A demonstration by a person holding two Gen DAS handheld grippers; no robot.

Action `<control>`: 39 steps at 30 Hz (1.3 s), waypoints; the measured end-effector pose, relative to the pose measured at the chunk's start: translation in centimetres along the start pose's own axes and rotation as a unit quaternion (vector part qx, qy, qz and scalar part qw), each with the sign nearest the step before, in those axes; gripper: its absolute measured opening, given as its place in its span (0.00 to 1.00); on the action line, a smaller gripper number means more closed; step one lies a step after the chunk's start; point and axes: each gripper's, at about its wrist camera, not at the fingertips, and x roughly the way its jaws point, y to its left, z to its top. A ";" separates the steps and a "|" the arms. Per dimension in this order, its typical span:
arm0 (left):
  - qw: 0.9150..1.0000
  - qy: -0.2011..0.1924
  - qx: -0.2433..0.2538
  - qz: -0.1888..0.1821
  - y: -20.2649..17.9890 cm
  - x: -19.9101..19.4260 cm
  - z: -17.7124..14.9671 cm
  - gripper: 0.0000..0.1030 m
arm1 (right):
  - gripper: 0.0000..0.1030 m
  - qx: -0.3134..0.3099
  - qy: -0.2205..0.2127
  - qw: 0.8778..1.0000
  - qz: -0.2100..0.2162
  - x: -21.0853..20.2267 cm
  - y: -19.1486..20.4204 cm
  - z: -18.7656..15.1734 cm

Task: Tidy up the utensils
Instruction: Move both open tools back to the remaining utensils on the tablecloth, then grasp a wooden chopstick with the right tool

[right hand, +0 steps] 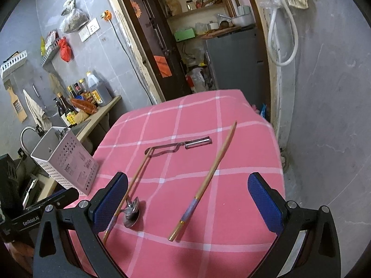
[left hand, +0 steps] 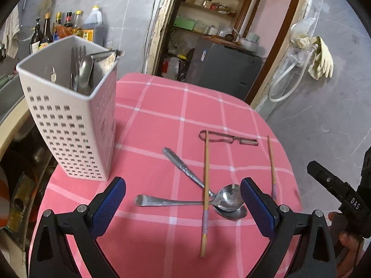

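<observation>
A white perforated utensil holder [left hand: 69,125] stands at the table's left with forks and a spoon inside; the right wrist view shows the holder [right hand: 67,159] at its left. Two steel spoons [left hand: 228,200] lie crossed on the pink checked cloth, with a wooden chopstick [left hand: 205,190] across them. A second chopstick [left hand: 271,164] and a metal peeler [left hand: 227,137] lie further right. My left gripper [left hand: 183,199] is open just above the spoons. My right gripper [right hand: 187,197] is open over the second chopstick [right hand: 206,180], with the peeler [right hand: 178,147] beyond.
The pink cloth-covered table [left hand: 162,115] drops off at its far and right edges. A counter with sauce bottles [left hand: 58,30] stands left of the holder. A doorway with shelves and a grey cabinet [left hand: 222,69] lies behind. A person's hand [left hand: 347,238] holds the right gripper.
</observation>
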 end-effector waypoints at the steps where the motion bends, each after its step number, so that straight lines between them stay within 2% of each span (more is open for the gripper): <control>1: 1.000 0.003 -0.001 0.002 0.0 0.2 -0.1 0.97 | 0.99 0.004 0.007 1.000 0.004 0.4 -0.1 -0.1; 10: 1.000 0.022 -0.013 0.009 0.3 1.7 -0.6 0.97 | 0.98 0.032 0.075 0.996 0.026 6.0 -1.3 -0.1; 15: 0.998 0.038 -0.040 0.013 1.1 2.3 -1.5 0.97 | 0.93 0.042 0.104 0.993 0.026 9.2 -1.5 0.2; 17: 0.998 0.044 -0.051 0.017 1.5 2.5 -1.7 0.97 | 0.87 0.039 0.112 0.993 0.021 10.4 -1.4 0.5; 20: 0.996 0.052 -0.069 0.024 2.2 2.9 -2.1 0.97 | 0.74 0.035 0.117 0.992 0.017 11.6 -0.9 0.8; 22: 0.995 0.056 -0.080 0.029 2.6 3.1 -2.3 0.97 | 0.51 0.027 0.121 0.992 0.016 12.3 -0.4 1.1; 24: 0.994 0.060 -0.089 0.032 2.9 3.4 -2.4 0.96 | 0.36 0.023 0.132 0.991 0.023 12.7 -0.3 1.2; 28: 0.992 0.067 -0.098 0.035 3.1 3.8 -2.7 0.96 | 0.22 0.004 0.150 0.987 0.052 13.5 1.2 0.8; 32: 0.992 0.073 -0.094 0.034 3.0 4.3 -2.8 0.95 | 0.18 0.003 0.177 0.981 0.083 14.1 2.5 0.1; 35: 0.992 0.075 -0.093 0.030 3.0 4.5 -2.6 0.87 | 0.18 0.009 0.195 0.975 0.104 14.6 3.3 -0.7; 39: 0.992 0.082 -0.090 0.024 3.1 4.9 -2.6 0.75 | 0.20 0.049 0.210 0.967 0.138 15.1 4.0 -1.5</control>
